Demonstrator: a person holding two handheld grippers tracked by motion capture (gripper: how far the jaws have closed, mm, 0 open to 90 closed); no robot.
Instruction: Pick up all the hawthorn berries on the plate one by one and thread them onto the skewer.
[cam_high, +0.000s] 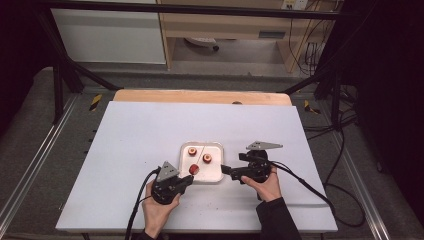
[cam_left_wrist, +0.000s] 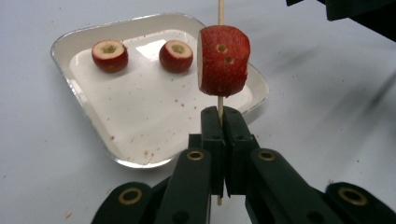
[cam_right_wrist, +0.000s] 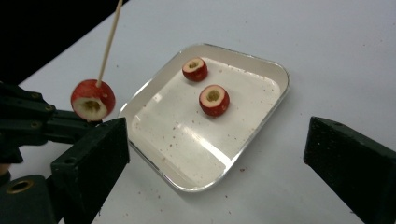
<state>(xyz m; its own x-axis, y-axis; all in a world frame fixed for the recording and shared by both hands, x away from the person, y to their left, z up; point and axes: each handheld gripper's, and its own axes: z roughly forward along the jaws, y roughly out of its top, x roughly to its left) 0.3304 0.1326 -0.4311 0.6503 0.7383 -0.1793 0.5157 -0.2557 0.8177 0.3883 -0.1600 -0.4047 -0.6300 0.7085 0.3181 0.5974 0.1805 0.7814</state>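
My left gripper (cam_left_wrist: 223, 112) is shut on a thin wooden skewer (cam_left_wrist: 220, 11). The skewer runs through a cored red fruit piece (cam_left_wrist: 224, 60), held just above the near edge of a white tray (cam_left_wrist: 70, 39). Two more cored red pieces (cam_left_wrist: 109, 55) (cam_left_wrist: 176, 56) lie in the tray. In the high view the left gripper (cam_high: 189, 176) is at the tray's front left corner, and the right gripper (cam_high: 226, 171) is at the tray's right side. In the right gripper view the right gripper (cam_right_wrist: 217, 140) stands open, wide over the tray (cam_right_wrist: 280, 74), with nothing between its pads.
The tray (cam_high: 217, 146) lies near the middle of a white board (cam_high: 130, 130) on a wooden table. Red crumbs speckle the tray floor. Cables trail from both grippers toward the front. Dark frame posts stand at the back corners.
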